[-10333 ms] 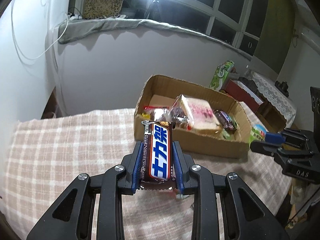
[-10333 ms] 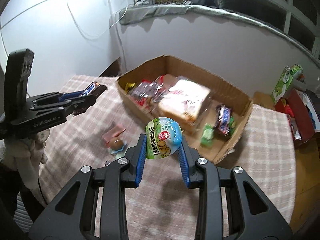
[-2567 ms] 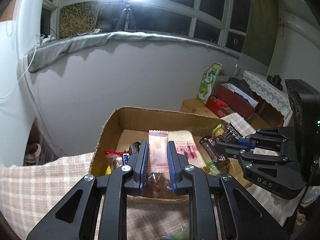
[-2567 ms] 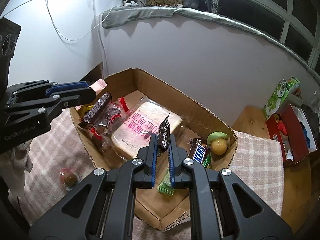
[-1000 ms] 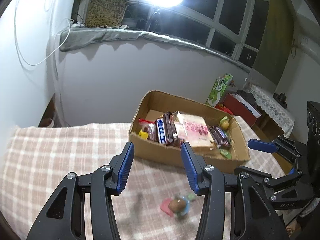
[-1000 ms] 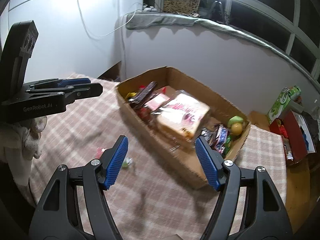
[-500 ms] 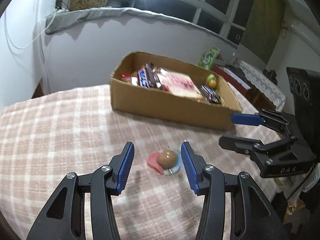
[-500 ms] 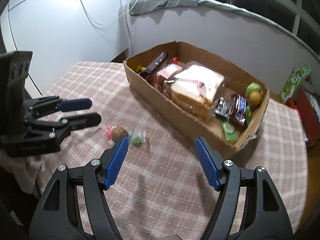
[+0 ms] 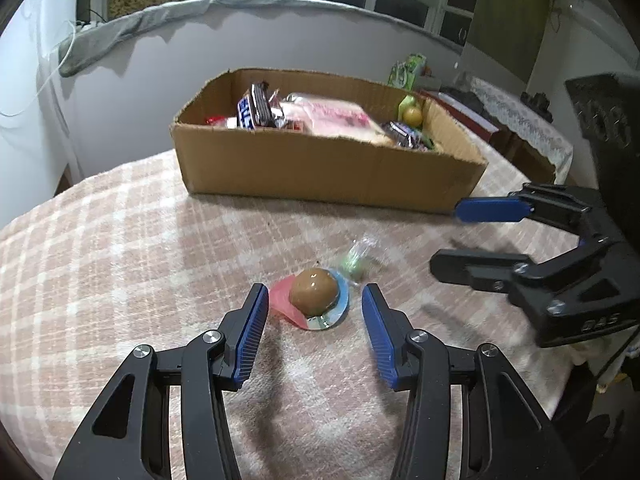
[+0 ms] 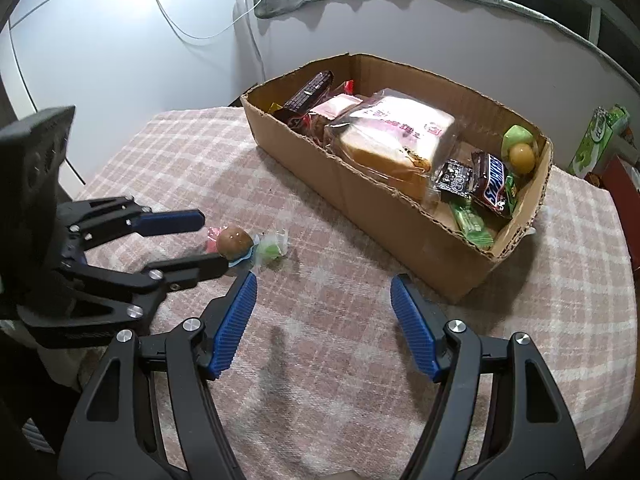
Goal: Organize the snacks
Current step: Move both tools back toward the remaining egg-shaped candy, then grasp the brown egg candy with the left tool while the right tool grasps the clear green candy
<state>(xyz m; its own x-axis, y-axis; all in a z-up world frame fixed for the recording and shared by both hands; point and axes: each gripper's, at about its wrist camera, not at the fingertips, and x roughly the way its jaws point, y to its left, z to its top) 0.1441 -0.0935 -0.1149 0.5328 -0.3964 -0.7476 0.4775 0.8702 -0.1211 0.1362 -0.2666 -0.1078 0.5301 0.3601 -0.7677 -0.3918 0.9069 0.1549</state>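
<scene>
A brown egg snack [image 9: 313, 291] in a pink and blue wrapper lies on the checked tablecloth, with a small green candy [image 9: 354, 259] just beyond it. My left gripper [image 9: 312, 320] is open, its jaws on either side of the egg snack; it also shows in the right wrist view [image 10: 208, 240], beside the egg snack [image 10: 234, 241] and candy [image 10: 270, 249]. My right gripper [image 10: 323, 316] is open and empty above the cloth, right of the candy; it also shows in the left wrist view [image 9: 452, 236]. The cardboard box [image 9: 320, 168] holds bread, chocolate bars and other snacks.
The box [image 10: 400, 216] stands at the far side of the round table [image 9: 100, 248]. A wall and window sill lie behind it. A green carton [image 10: 596, 140] and a red box stand on a side table to the right.
Both grippers have let go of their snacks into the box and drawn back. In the last half second my left gripper has come down closer around the egg snack.
</scene>
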